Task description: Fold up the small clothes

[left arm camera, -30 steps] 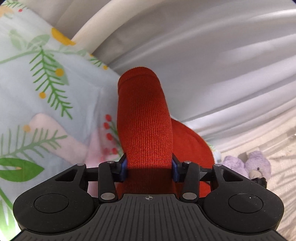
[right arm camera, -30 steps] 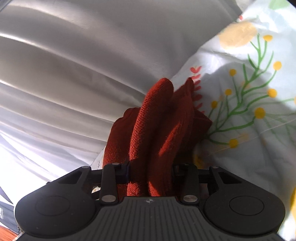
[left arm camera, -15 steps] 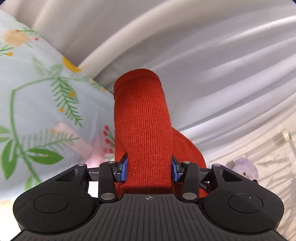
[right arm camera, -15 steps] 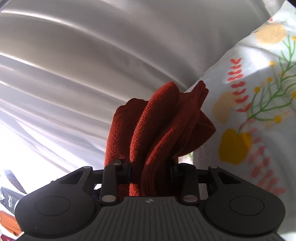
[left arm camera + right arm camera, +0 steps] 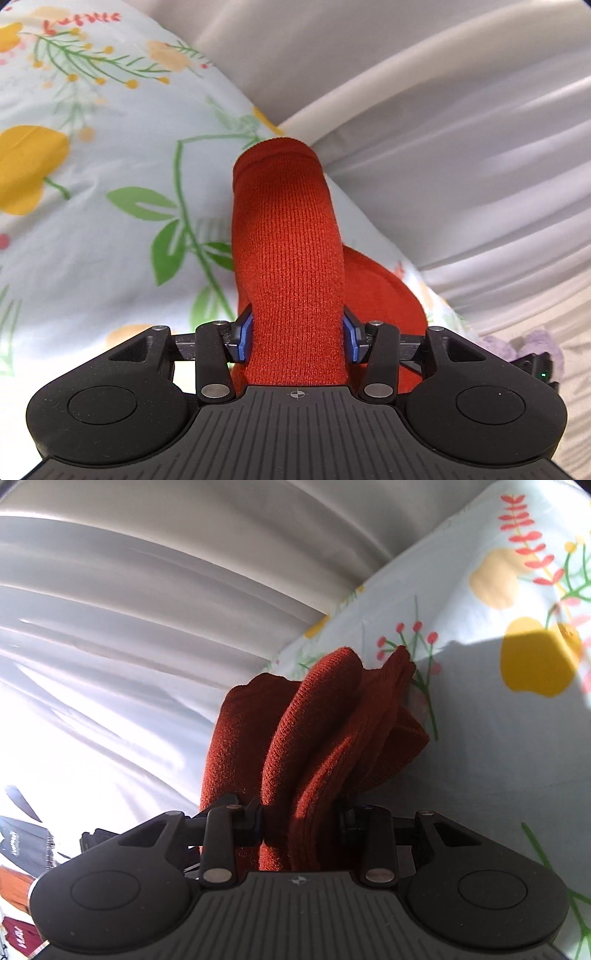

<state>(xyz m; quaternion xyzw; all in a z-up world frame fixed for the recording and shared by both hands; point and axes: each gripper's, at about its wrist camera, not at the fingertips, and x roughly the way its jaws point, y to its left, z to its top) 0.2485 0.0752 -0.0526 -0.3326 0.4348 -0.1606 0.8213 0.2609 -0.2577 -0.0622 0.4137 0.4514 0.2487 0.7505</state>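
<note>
The left gripper (image 5: 297,339) is clamped on a smooth, flat band of the red knit (image 5: 288,240); the right gripper (image 5: 301,821) pinches its bunched folds (image 5: 314,731). The garment hangs between them over the floral sheet (image 5: 110,221). To fold well, I'd keep both grips level and lay it flat before doubling it. The ribbed knit looks thick and springy. Behind hangs pleated pale curtain (image 5: 129,590).

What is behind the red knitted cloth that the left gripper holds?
Behind the red knitted cloth lie the floral sheet and, to the right, white drapery. The cloth hides what is directly behind it.
</note>
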